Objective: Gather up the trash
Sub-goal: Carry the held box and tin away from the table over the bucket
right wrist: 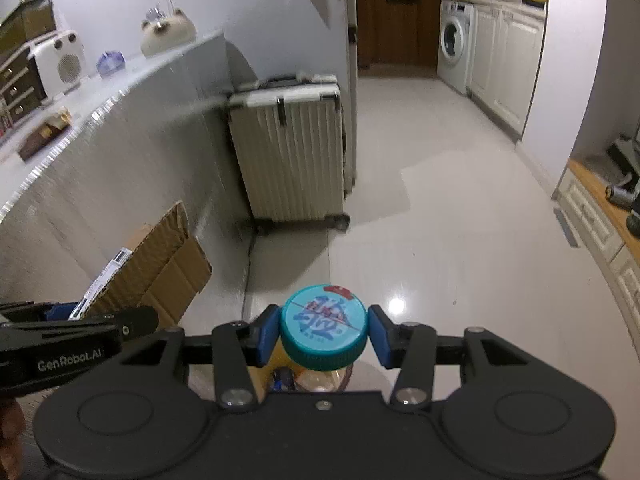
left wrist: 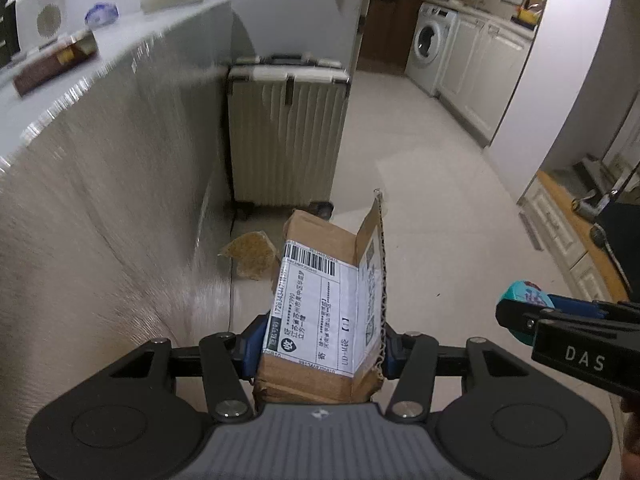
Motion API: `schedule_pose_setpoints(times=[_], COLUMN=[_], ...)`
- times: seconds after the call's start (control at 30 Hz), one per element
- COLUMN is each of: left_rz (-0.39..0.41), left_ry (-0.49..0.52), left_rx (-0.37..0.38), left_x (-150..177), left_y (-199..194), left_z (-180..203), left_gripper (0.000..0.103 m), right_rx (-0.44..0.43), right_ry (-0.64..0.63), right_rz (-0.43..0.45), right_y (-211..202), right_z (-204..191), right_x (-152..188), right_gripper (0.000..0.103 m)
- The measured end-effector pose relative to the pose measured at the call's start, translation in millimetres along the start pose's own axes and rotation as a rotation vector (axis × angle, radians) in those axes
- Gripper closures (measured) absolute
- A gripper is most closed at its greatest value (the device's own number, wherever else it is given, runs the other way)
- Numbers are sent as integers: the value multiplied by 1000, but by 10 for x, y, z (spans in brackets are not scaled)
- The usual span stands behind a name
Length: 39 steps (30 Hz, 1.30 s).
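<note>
In the left wrist view my left gripper [left wrist: 320,344] is shut on an opened brown cardboard box [left wrist: 316,304] with a white shipping label; its blue pads press both sides. The box hangs above the pale floor, one flap sticking up. In the right wrist view my right gripper [right wrist: 323,334] is shut on a plastic bottle [right wrist: 323,328] with a teal cap, held just under the cap. The same bottle [left wrist: 524,300] and right gripper show at the right of the left wrist view, and the box [right wrist: 160,268] shows at the left of the right wrist view. A crumpled yellowish wrapper [left wrist: 250,256] lies on the floor by the counter base.
A grey counter [left wrist: 120,152] rises on the left, bearing a white heater [left wrist: 38,14], a book and ornaments. A ribbed beige suitcase [left wrist: 286,128] stands ahead against the wall. A washing machine [left wrist: 430,44] and white cabinets line the far right.
</note>
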State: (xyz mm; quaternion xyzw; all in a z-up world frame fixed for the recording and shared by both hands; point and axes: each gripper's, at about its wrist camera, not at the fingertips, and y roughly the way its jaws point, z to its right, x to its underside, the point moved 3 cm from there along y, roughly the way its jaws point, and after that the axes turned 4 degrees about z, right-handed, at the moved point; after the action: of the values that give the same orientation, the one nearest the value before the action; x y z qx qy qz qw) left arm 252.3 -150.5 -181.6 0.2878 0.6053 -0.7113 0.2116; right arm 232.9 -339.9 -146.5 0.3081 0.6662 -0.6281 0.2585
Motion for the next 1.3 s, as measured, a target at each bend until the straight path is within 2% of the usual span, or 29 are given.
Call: schedule_pose_setpoints(times=[0.37,0.63,0.8,1.0,1.17,1.3], left_rz=[-153,-217,-224,-208,-212,-229], left_ry=[-73,-77,-80,-204,-196,-163], left_rx=[-28,-55,-49,31,47,51], left_x=[362,573,621,625,649,714], left_y=[1013,1536,1792,2138,2470,2758], left_z=[-201,-354,-416,-490,-444,-382], left_gripper=[49,49,49,49,49,44], right_rx=[-2,-18,-32,-23,-14,-23], right_ry=[6,42,55,77,101,103], right_rz=[-134,-217,-240,-266,-283,-292], right_y=[923,1602,1897,2199,2398,2556], right_z=[151,129,82,167,235,238], right_x=[321,598,717,811,837,875], right_gripper=[55,55,55,55,55,55])
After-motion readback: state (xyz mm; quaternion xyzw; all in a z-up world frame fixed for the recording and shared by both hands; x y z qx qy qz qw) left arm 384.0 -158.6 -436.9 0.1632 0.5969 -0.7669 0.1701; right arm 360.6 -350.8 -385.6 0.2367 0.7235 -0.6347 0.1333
